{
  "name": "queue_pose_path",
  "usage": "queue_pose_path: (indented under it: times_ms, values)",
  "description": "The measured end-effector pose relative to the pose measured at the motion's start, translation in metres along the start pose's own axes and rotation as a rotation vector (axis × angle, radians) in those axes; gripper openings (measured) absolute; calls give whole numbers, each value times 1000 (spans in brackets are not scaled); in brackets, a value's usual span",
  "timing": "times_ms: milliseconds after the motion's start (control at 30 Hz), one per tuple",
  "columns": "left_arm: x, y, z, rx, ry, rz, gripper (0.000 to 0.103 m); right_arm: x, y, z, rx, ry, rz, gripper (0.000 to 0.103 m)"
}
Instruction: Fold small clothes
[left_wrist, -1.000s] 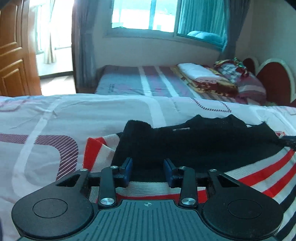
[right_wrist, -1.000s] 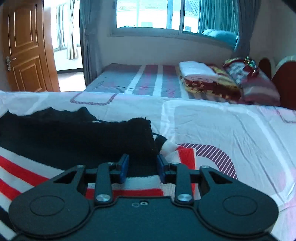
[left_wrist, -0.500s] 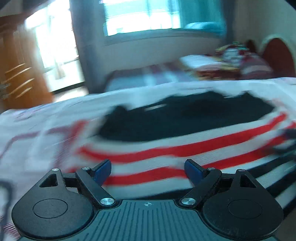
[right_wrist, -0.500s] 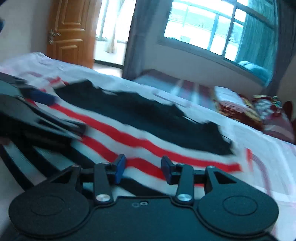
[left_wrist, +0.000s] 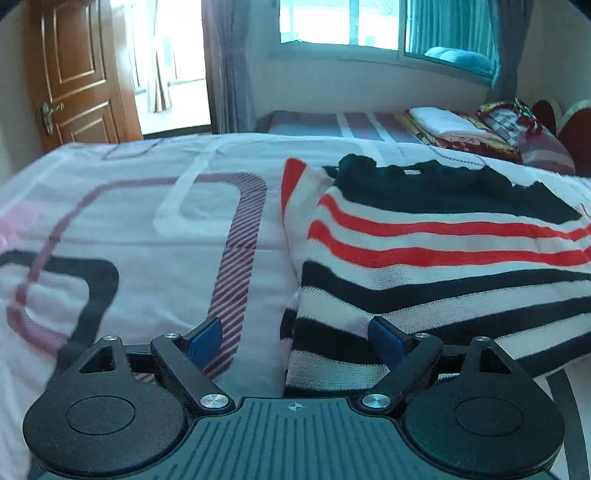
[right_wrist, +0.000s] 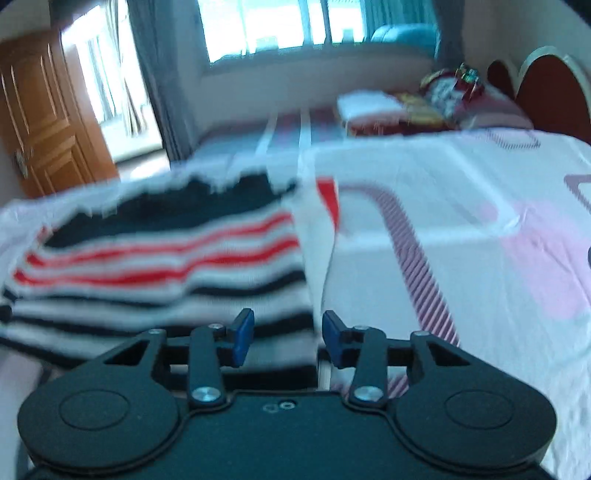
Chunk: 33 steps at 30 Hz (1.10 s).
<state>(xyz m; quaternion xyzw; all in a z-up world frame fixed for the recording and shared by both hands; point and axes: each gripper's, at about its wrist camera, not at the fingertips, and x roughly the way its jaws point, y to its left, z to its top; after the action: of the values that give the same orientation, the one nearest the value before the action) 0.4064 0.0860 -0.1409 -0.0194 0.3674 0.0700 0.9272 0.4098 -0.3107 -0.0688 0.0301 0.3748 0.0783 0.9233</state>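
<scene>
**Striped sweater folded on bed; both grippers off the cloth**

The striped sweater (left_wrist: 436, 258) lay folded on the bed (left_wrist: 147, 236), black collar band at the far edge, red, white and black stripes running across it toward the near edge. A red-and-white sleeve end stuck out past the fold on each side.

Left gripper (left_wrist: 295, 338): jaws stood wide apart, nothing gripped. The sweater's left near corner lay between and beyond the blue pads; the right pad sat just beside the cloth, contact not certain.

Right gripper (right_wrist: 288, 336): jaws had just been closing and stood partly apart, no cloth pinched. The sweater's right near corner showed between them; this view was motion-blurred.

Background: a second bed (left_wrist: 332, 123) with folded blankets (left_wrist: 454, 127) under the window (left_wrist: 340, 22); wooden door (left_wrist: 74, 74) at left.
</scene>
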Motion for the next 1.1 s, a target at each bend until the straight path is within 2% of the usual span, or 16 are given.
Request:
queue_pose_path:
  times_ms: [33, 67, 133, 233, 333, 400, 433, 500, 600, 667, 767, 933, 1100]
  values:
    - [2, 2, 0, -14, 4, -6, 86, 1, 4, -7, -18, 6, 3, 15]
    - [6, 1, 1, -15, 7, -8, 87, -2, 8, -13, -47, 8, 7, 10]
    - [6, 2, -1, 2, 6, -6, 87, -12, 9, -22, -73, -7, -31, 7]
    - [-2, 1, 3, 14, 0, 27, 87, -16, -4, -33, -6, 0, -37, 7]
    - [-29, -6, 12, 43, -94, 81, 87, -24, 4, -32, -36, 9, -53, 10]
    - [-45, -30, 15, 70, -144, 30, 86, -44, 13, -25, -40, -78, -71, 19]
    - [-48, -45, 16, 95, -144, -4, 86, -50, 18, -22, -47, -112, -58, 19]
    - [-47, -83, 13, 149, -140, -64, 87, -48, 39, -16, -68, -114, -7, 20]
    - [-31, -116, 8, 151, -82, -73, 87, -27, 80, -18, -180, -99, 18, 20]
    - [-21, -125, 3, 151, -44, -58, 87, -15, 103, -23, -254, -93, 2, 26]
    - [-15, -124, -6, 152, -29, -46, 87, -9, 114, -33, -288, -80, -26, 48]
    - [-15, -109, -11, 142, -26, -45, 87, -8, 91, -39, -256, -51, -67, 45]
    - [-14, -96, -13, 137, -24, -37, 92, -14, 60, -42, -206, -34, -102, 44]
